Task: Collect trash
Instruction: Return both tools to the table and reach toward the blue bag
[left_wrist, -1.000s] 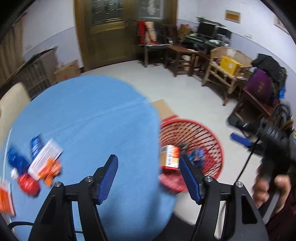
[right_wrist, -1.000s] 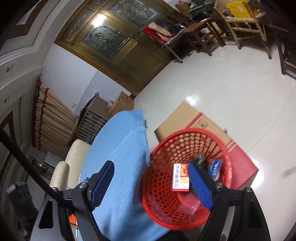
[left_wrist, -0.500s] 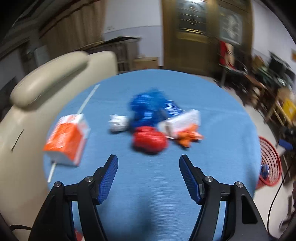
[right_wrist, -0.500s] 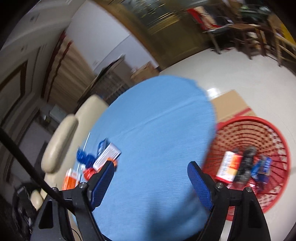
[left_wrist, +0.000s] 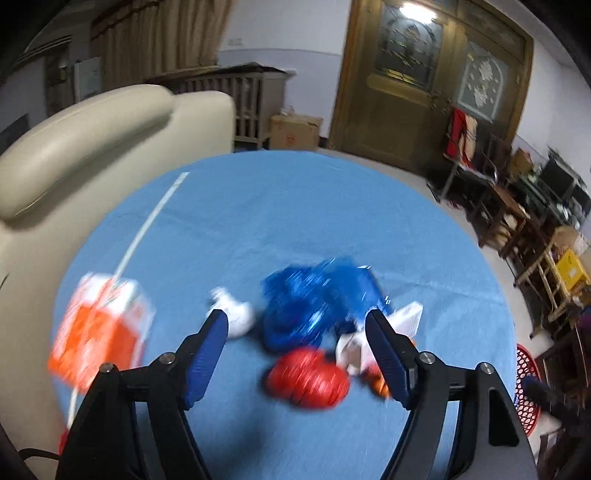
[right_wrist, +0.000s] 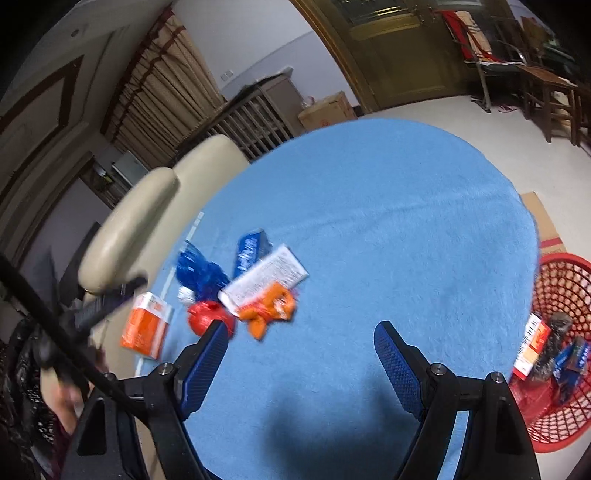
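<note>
Step in hand: both grippers are over the blue round table (right_wrist: 388, 206), empty, lining up on the litter; I'd judge this the approach for another pick.
Left gripper (left_wrist: 295, 354): jaws opening, nothing between the pads; the red crumpled wrapper (left_wrist: 308, 380) sits low centre of its frame, blue foil bag (left_wrist: 314, 299) just above.
Right gripper (right_wrist: 301, 360): jaws wide apart, holding nothing, bare cloth beneath.
Trash: clustered left of centre in the right view, with the orange carton (right_wrist: 146, 326) off to the left and the orange wrapper (right_wrist: 269, 310) beside it.
Basket: red basket (right_wrist: 554, 406) at lower right, already holding some pieces.
Next move: probably descend over one piece, close, then carry it right.
</note>
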